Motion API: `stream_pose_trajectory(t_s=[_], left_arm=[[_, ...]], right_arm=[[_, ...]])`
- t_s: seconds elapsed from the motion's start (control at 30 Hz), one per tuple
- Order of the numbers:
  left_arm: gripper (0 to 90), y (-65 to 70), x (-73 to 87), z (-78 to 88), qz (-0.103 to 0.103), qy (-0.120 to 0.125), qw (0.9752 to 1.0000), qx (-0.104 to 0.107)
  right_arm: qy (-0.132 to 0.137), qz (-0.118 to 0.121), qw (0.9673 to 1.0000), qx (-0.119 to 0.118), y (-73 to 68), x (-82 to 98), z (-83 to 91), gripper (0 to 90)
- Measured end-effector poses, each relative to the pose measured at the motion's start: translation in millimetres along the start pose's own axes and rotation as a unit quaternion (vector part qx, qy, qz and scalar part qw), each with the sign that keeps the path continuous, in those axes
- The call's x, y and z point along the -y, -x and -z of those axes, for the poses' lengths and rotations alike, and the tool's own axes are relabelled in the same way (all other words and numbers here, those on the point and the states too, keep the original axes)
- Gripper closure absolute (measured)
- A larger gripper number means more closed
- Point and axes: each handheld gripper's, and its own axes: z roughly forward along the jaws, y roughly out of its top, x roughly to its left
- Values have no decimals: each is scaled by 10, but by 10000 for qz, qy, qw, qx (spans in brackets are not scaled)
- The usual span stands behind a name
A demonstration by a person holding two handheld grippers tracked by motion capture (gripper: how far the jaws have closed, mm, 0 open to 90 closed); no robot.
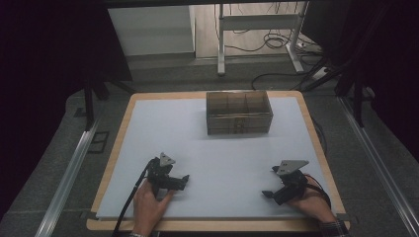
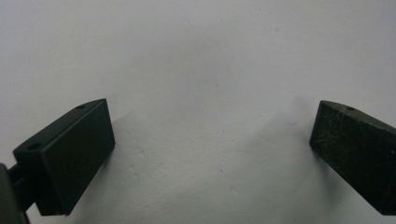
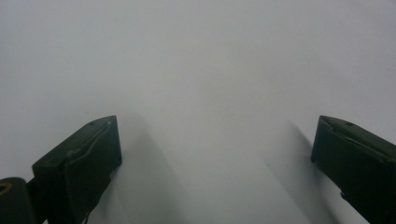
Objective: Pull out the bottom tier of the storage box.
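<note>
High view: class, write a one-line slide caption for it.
Two open hand-held grippers, left and right, rest on a white mat before a compartmented box.

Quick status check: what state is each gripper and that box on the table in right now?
Left gripper: open, nothing between its jaws, low over the white mat.
Right gripper: open, nothing between its jaws, low over the mat.
Compartment box: upright at the far side, lid off or open; contents too dim to tell.
</note>
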Motion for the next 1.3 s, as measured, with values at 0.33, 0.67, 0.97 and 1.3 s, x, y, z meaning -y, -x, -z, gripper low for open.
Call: stream_pose_trajectory(t_s=[0.33,0.67,0.97,1.3], left_arm=[[0,0,1,1,-2,0,10000,0],[0,0,1,0,0,2,10000,-1],[0,0,0,0,2,1,10000,0],[0,0,0,0,2,2,10000,0]], right_arm=[[6,8,10000,13,-1,2,1,15],[-2,10,10000,31,-5,0,-1,13],[-9,-4,10000,8,-1,-4,5,19],[58,8,10000,60,-5,-3,59,137]])
